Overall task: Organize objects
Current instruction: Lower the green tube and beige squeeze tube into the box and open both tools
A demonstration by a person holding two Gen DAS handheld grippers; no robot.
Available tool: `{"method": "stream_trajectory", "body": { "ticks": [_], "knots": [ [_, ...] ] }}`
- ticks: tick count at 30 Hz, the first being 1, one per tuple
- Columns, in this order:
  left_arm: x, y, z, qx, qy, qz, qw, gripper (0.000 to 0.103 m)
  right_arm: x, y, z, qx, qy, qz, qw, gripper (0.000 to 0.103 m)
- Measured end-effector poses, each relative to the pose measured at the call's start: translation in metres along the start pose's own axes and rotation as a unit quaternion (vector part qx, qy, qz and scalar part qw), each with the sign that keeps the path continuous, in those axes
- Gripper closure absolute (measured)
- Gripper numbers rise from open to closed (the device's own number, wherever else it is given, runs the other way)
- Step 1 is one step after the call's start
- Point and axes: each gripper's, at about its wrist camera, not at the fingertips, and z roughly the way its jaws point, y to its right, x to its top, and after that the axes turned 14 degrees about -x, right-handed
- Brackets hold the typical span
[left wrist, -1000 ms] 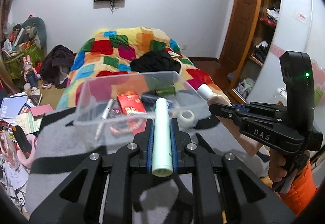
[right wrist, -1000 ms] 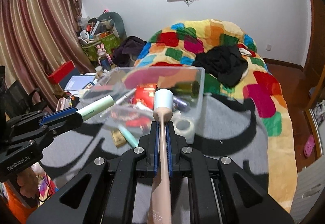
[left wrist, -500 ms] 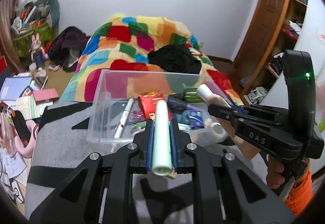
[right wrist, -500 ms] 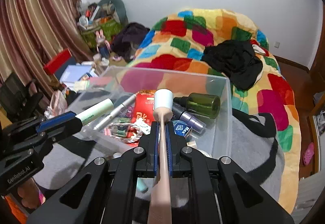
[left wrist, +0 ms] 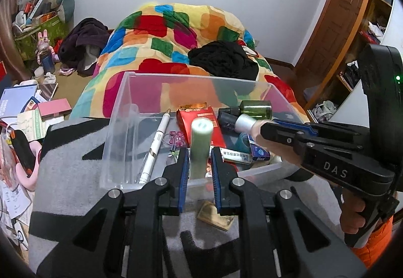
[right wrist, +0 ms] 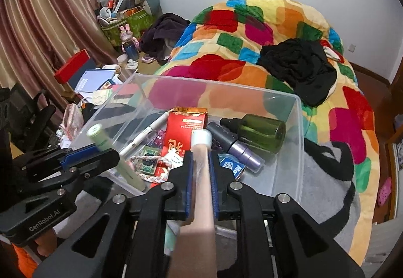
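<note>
A clear plastic box (left wrist: 201, 79) (right wrist: 219, 85) stands on a grey and black rug. It holds a red packet (left wrist: 186, 124), a green bottle (right wrist: 262, 131), a white pen (left wrist: 157, 142) and other small items. My left gripper (left wrist: 200, 152) (right wrist: 100, 152) is shut on a pale green tube (left wrist: 200, 134) (right wrist: 97, 135), which tilts up over the box's near wall. My right gripper (right wrist: 201, 154) (left wrist: 267, 126) hangs over the box with a pink tube (right wrist: 202, 177). Its white cap (left wrist: 244, 123) points forward. The right jaws are opening and the tube still fills the gap between the pads.
A small golden-brown pad (left wrist: 214, 215) lies on the rug just in front of the box. Behind the box are a multicoloured blanket (left wrist: 176, 26) and black clothing (left wrist: 224, 61). Books and clutter (left wrist: 30, 111) crowd the left. A person's hand (left wrist: 352, 212) grips the right tool.
Both grippers moved forward and tipped down, so they now hang over the box's near part. The green tube has tilted in the left jaws. The right jaws stand slightly wider.
</note>
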Motion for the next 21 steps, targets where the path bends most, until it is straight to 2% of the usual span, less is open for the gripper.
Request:
{"method": "stream_trajectory", "body": {
  "ticks": [2,7,10,14,18,21],
  "knots": [
    [0.0,0.003,-0.004,0.001,0.002,0.005,1.0,0.086,-0.002,0.001,-0.005,0.002,0.007,-0.002,1.0,0.084],
    [-0.001,0.011,-0.018,0.0,0.019,0.016,0.9997,0.071,-0.008,0.0,-0.025,-0.006,0.034,-0.011,0.999,0.08],
    [-0.004,0.019,-0.027,0.003,0.026,0.03,0.9992,0.065,-0.013,0.001,-0.037,0.001,0.046,-0.013,0.999,0.079],
    [-0.012,0.028,-0.036,0.006,0.033,0.045,0.9984,0.051,-0.024,0.001,-0.051,0.015,0.058,-0.017,0.998,0.075],
    [-0.023,0.031,-0.04,0.005,0.026,0.053,0.9982,0.043,-0.039,-0.003,-0.063,0.024,0.067,-0.029,0.997,0.07],
    [-0.034,0.03,-0.041,0.01,0.015,0.059,0.9981,0.041,-0.049,-0.006,-0.067,0.022,0.07,-0.042,0.996,0.069]
  ]
}}
